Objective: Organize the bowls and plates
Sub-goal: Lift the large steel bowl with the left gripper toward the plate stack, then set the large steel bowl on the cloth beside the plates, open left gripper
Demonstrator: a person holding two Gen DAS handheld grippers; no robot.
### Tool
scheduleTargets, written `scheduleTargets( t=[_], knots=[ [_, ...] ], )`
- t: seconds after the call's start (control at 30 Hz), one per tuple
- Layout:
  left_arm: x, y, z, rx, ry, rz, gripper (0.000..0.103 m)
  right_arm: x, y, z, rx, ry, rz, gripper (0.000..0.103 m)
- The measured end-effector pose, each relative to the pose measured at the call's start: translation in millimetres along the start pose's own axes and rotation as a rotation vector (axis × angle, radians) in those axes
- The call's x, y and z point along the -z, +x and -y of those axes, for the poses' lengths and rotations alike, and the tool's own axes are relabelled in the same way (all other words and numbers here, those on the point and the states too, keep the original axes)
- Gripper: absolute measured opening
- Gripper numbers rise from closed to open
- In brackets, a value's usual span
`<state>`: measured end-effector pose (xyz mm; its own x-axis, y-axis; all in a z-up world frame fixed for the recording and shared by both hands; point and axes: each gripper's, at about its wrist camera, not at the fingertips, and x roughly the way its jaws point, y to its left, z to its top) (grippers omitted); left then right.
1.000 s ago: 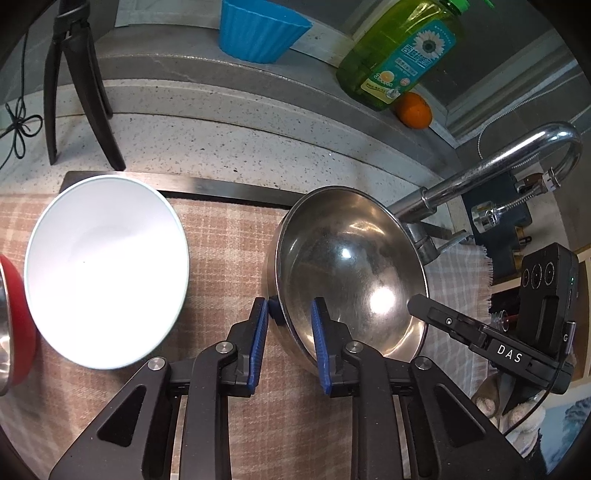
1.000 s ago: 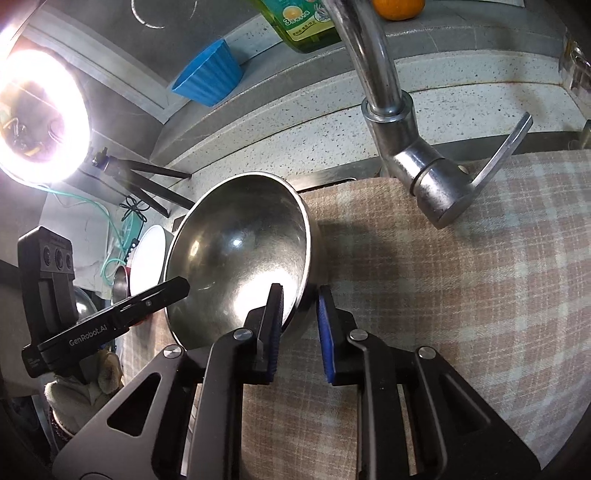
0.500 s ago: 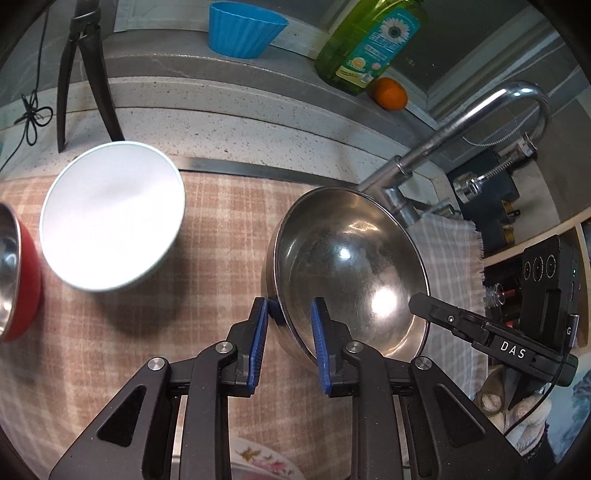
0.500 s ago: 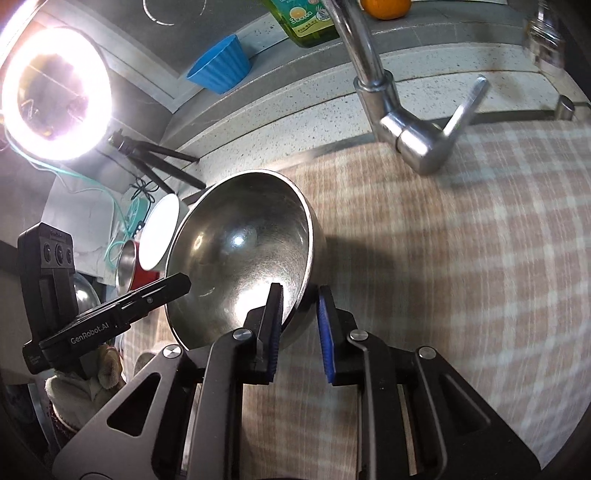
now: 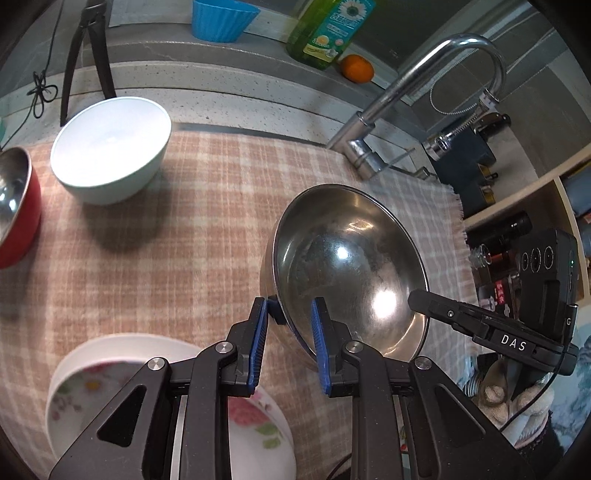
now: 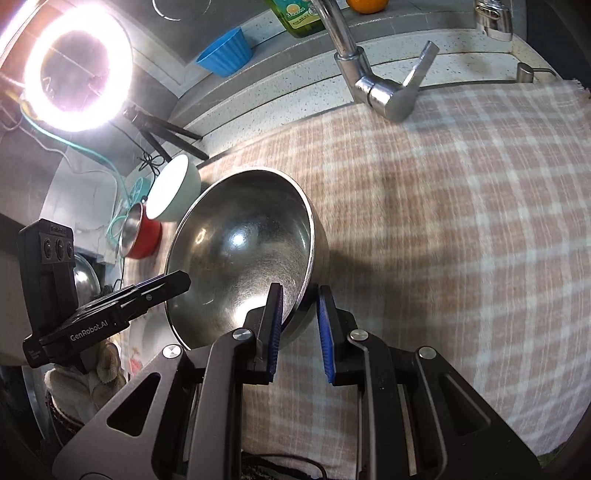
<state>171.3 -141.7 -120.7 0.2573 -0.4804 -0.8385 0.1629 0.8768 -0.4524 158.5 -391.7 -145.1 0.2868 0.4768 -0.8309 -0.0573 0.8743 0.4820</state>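
Steel bowl: the big shiny steel bowl was up off the checked cloth, tipped a bit, with both grippers clamped on its rim from opposite sides.
Left gripper: the left gripper was pinched onto the bowl's near rim, one blue pad inside the bowl and one outside.
Right gripper: same deal for the right gripper, closed on the rim at the other side, a gloved hand under it.
White bowl: a plain white bowl sat upright on the cloth near the back edge, well apart from the steel one.
Red bowl: a red bowl with a steel inside sat just beside the white bowl, at the left edge of the left wrist view.
Floral dish: a white floral dish sat on the cloth right below the left gripper.
Background: faucet behind the cloth; blue cup, green soap bottle and an orange up on the ledge; a ring light glared on the far left.
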Motion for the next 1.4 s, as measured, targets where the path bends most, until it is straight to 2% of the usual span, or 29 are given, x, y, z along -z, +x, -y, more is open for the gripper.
scheduleTargets(
  t=[0.4,0.83,0.93,0.97,1.03,1.1,1.13,1.33,1.4],
  knots=[
    [29.9,4.8,4.2,0.014,0.000,-0.034,0.021,23.5,-2.2,11.0,0.002,0.019,-0.025,0.019],
    [35.9,6.6,0.8,0.030,-0.020,-0.050,0.021,26.2,1.5,13.6,-0.011,0.007,-0.039,0.021],
    [35.0,5.8,1.2,0.023,-0.022,-0.043,0.021,24.3,0.3,11.0,0.011,-0.017,-0.031,0.021],
    [34.6,4.3,1.3,0.020,-0.022,-0.039,0.021,23.4,-1.1,10.5,0.014,-0.024,-0.026,0.024],
    [34.8,1.7,1.0,0.022,-0.027,-0.035,0.021,21.1,-4.3,9.8,0.013,-0.031,-0.012,0.035],
    [35.1,-1.9,-1.0,0.024,-0.036,-0.028,0.021,18.3,-8.2,8.4,0.017,-0.043,0.009,0.054],
    [35.0,-3.2,-1.8,0.022,-0.039,-0.025,0.024,16.6,-10.2,7.6,0.024,-0.049,0.020,0.056],
    [35.4,-18.7,-6.3,0.013,-0.067,0.015,0.024,7.8,-21.0,0.3,0.020,-0.071,0.058,0.059],
    [37.8,-28.2,-7.6,0.017,-0.082,0.037,0.029,5.5,-25.2,-5.5,0.009,-0.090,0.071,0.066]
  ],
)
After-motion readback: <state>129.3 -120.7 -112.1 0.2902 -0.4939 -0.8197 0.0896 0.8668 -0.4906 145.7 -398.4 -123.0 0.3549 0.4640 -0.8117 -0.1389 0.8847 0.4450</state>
